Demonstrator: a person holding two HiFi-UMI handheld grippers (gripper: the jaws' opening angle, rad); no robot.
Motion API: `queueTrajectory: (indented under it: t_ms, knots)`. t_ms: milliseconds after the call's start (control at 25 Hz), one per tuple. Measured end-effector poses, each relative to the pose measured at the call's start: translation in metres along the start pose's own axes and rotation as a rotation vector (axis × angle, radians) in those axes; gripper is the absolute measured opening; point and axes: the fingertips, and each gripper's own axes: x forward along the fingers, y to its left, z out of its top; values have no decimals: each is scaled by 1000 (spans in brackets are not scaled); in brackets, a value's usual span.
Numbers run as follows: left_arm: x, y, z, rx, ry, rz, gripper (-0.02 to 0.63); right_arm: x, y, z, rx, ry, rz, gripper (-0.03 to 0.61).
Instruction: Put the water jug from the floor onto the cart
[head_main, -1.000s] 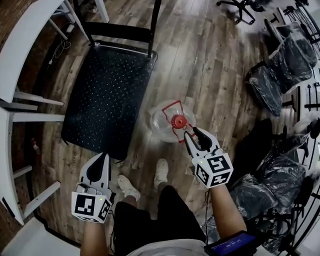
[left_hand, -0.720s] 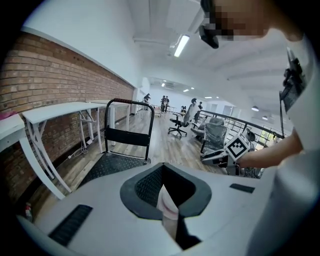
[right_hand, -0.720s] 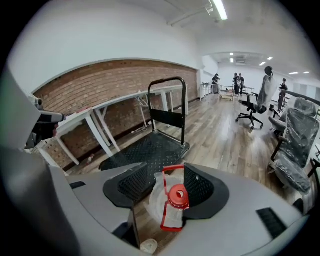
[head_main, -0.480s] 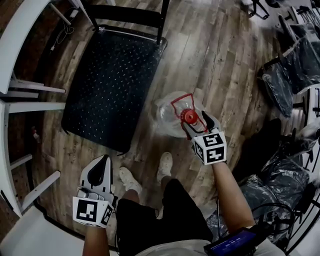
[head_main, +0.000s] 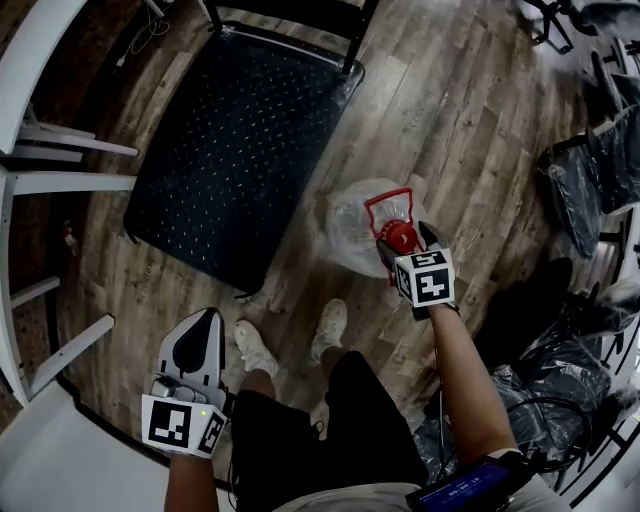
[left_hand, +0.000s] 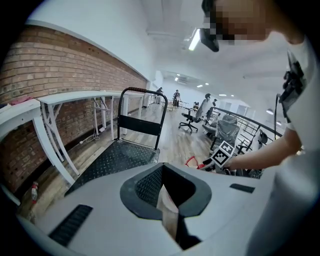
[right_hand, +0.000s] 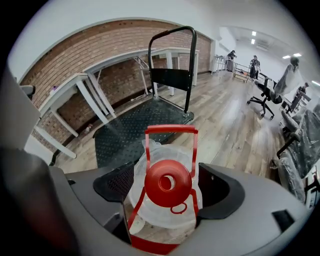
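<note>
Wooden floor (head_main: 450, 120) carries the black cart (head_main: 230, 130), its deck bare. The water jug (head_main: 350, 225) stands on the boards just beside the cart's near corner, not yet lifted. Over the last second the right gripper (head_main: 400, 238) has dropped onto the jug and its jaws are opening wide, the red cap (right_hand: 167, 183) and handle (right_hand: 171, 129) between them, ungripped. A grab looks imminent. The left gripper (head_main: 203, 325) hangs aside, jaws together, empty.

Dim head view, brighter gripper views under ceiling lights (left_hand: 194, 40), strong fisheye w/ dark corners
</note>
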Motion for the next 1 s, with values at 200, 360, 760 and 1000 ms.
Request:
queueTrajectory:
  t_ms: [200, 360, 760, 1000]
  knots:
    - [3, 3, -5, -7, 5, 7, -2, 17, 0, -9, 16, 40, 4, 377]
    - [3, 6, -9, -18, 14, 10, -2, 19, 2, -14, 19, 54, 0, 377]
    - [-1, 2, -9, -42, 12, 1, -2, 17, -5, -13, 47, 35, -37, 316]
    - [-6, 7, -15, -49, 16, 15, -2, 12, -7, -17, 55, 4, -74, 313]
